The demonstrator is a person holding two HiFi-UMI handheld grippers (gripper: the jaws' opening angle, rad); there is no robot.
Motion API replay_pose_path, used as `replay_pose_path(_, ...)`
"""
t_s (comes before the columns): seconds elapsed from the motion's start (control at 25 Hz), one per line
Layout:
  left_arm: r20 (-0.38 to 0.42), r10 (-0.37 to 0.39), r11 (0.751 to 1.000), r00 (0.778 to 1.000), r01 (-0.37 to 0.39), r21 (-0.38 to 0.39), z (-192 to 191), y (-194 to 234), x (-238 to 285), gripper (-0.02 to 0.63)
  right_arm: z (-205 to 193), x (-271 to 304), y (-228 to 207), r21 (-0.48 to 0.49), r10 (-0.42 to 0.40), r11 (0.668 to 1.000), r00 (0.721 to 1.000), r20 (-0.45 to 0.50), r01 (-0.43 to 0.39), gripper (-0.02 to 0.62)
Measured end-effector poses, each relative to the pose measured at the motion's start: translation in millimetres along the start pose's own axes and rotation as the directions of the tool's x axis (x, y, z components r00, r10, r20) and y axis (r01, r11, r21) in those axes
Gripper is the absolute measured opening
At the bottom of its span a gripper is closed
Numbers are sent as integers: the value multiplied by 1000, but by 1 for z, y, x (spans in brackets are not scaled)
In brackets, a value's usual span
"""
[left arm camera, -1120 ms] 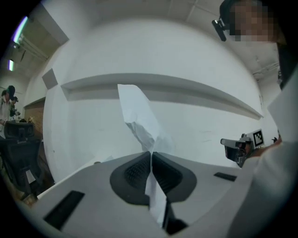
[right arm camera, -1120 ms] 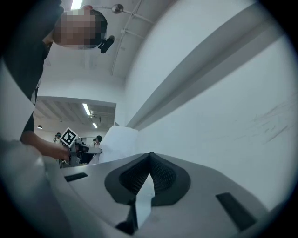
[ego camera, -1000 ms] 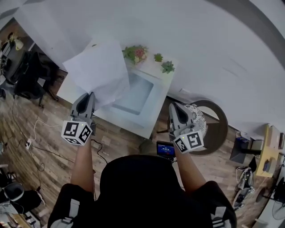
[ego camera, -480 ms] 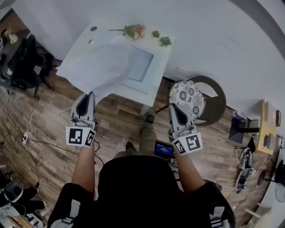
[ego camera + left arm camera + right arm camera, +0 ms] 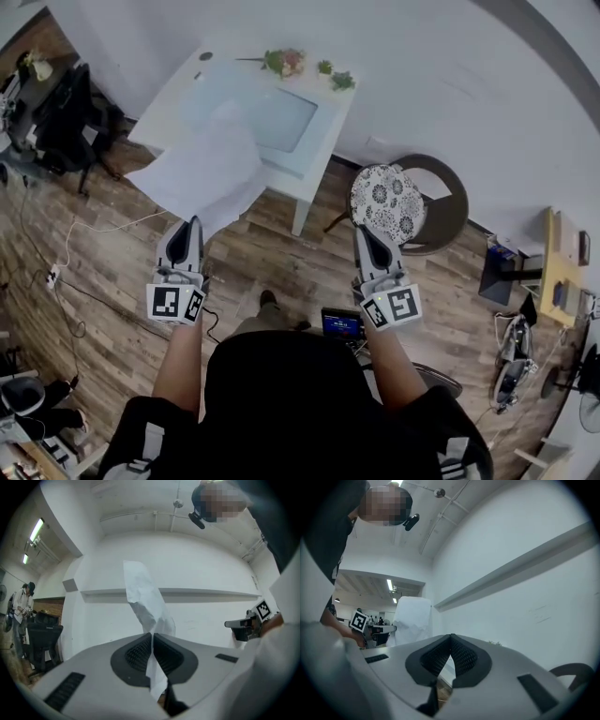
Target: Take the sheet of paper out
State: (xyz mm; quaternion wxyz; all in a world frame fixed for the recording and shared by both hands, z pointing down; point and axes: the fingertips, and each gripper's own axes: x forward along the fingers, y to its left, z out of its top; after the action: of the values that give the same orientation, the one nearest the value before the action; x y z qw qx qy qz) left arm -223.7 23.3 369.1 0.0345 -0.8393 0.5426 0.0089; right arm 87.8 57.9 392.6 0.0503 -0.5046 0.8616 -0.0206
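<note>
A crumpled white sheet of paper (image 5: 204,173) hangs in the air between the white table (image 5: 173,98) and me, over the wooden floor. My left gripper (image 5: 192,225) is shut on the sheet's near corner. In the left gripper view the paper (image 5: 143,592) runs up from between the pressed pads (image 5: 138,651). My right gripper (image 5: 361,232) is held level to the right, apart from the sheet, its jaws closed together with nothing in them (image 5: 450,638). From the right gripper view the sheet (image 5: 410,620) shows off to the left.
The table top carries a pale blue panel (image 5: 267,112) and small plants (image 5: 286,61) at its far edge. A round chair with a patterned cushion (image 5: 389,202) stands right of the table. A black office chair (image 5: 61,122) and floor cables (image 5: 70,272) lie left.
Both grippers have drawn back from the table toward me. The sheet came along in the left gripper and now hangs past the table's near edge.
</note>
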Motion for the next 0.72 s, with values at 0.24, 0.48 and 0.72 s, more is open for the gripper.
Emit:
replay_pose_path(0.24,-46,22,996,999,-26,-84,-14,-52,-44,15,15,-65,-3,-23,-14,1000,999,29,14,11)
replay_pose_path(0.48,-77,2,995,997,-9,-97,-23,-103,-83,15,0,-125,-5,-1,-21,1000,1000,1,21,10)
replay_pose_path(0.72,-105,-4,993,994,-9,-115,-24,-119,-111,15,-18,-145,12,28,-2,1000,1000,-27,2,9)
